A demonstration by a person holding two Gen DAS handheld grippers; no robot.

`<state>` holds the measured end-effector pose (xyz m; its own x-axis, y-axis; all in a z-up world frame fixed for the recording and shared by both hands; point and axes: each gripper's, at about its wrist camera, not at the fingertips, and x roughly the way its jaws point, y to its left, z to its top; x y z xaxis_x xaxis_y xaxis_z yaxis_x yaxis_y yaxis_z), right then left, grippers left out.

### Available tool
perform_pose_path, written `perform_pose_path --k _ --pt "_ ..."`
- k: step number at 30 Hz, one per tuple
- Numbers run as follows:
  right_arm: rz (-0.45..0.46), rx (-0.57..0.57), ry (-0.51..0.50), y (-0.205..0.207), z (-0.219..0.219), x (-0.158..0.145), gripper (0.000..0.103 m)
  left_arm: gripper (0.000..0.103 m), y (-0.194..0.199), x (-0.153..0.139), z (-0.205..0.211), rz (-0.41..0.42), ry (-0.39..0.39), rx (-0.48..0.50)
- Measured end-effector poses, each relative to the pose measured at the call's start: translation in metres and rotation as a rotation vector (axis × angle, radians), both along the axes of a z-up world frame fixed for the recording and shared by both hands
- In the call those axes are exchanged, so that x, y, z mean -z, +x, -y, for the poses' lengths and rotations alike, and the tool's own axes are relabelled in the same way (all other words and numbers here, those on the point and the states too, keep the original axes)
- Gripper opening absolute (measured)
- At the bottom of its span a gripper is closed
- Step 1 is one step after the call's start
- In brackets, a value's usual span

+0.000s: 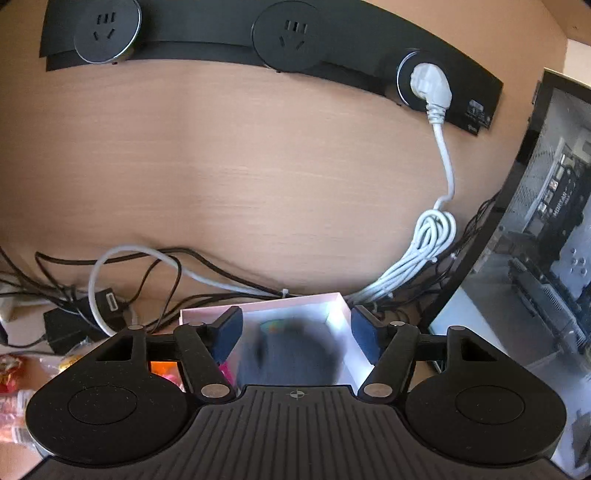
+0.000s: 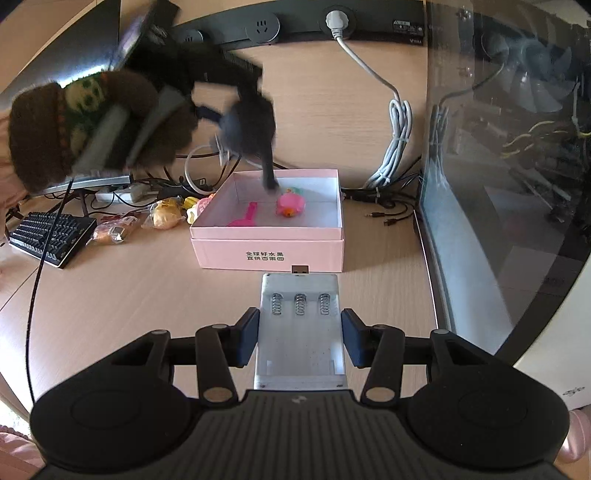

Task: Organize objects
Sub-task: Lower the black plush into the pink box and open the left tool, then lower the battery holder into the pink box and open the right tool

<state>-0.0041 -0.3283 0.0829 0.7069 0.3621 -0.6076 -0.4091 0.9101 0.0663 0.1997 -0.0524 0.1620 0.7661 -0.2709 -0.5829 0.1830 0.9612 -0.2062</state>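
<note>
My left gripper (image 1: 296, 332) is shut on a dark grey rounded object (image 1: 291, 354), blurred, just above the open pink box (image 1: 332, 306). In the right wrist view the same dark grey object (image 2: 247, 125) hangs in the air, and a dark strand from it dangles into the pink box (image 2: 267, 251). Inside the box lie a pink duck toy (image 2: 291, 205) and a pink scoop (image 2: 243, 218). My right gripper (image 2: 300, 339) is shut on a white battery case (image 2: 300, 325) with three springs and a USB plug, held in front of the box.
A hand in a brown knitted sleeve (image 2: 74, 122) holds the left gripper. A black keyboard (image 2: 48, 236) and snack packets (image 2: 166, 214) lie left of the box. Tangled cables (image 1: 147, 280), a white cord bundle (image 2: 399, 147) and a socket strip (image 1: 258, 33) are behind. A glass-sided computer case (image 2: 498, 184) stands right.
</note>
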Motion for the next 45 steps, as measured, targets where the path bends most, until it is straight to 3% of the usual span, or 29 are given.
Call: perform_pose_path --k 4,9,17,25,28,30,34,38,45 --pt "-0.007 -0.008 0.001 0.008 -0.003 0.005 0.047 0.069 -0.013 -0.003 -0.02 0.067 -0.148 -0.007" --pt "-0.014 -0.026 -0.005 0.019 -0.012 0.007 0.047 0.069 -0.05 0.001 -0.052 0.083 -0.157 -0.035" --pt "0.031 -0.057 0.04 0.064 -0.039 -0.024 0.047 0.069 -0.137 0.059 -0.104 -0.091 -0.08 -0.105" --pt "0.116 -0.099 0.045 0.152 -0.107 -0.055 0.048 0.069 -0.208 0.091 -0.145 -0.205 -0.096 -0.195" --pt "0.104 -0.074 0.052 0.174 -0.121 -0.06 0.075 0.069 -0.223 0.097 -0.163 -0.226 -0.09 -0.245" --pt "0.107 -0.055 0.075 0.179 -0.121 -0.061 0.081 0.069 -0.23 0.1 -0.173 -0.234 -0.096 -0.273" --pt "0.057 -0.03 0.111 0.177 -0.111 -0.057 0.092 0.069 -0.235 0.107 -0.185 -0.246 -0.11 -0.302" --pt "0.024 0.005 0.057 0.16 -0.104 -0.037 0.102 0.069 -0.225 0.108 -0.185 -0.233 -0.119 -0.305" --pt "-0.049 -0.004 -0.07 0.103 -0.1 0.009 0.103 0.069 -0.163 0.098 -0.202 -0.178 -0.216 -0.356"
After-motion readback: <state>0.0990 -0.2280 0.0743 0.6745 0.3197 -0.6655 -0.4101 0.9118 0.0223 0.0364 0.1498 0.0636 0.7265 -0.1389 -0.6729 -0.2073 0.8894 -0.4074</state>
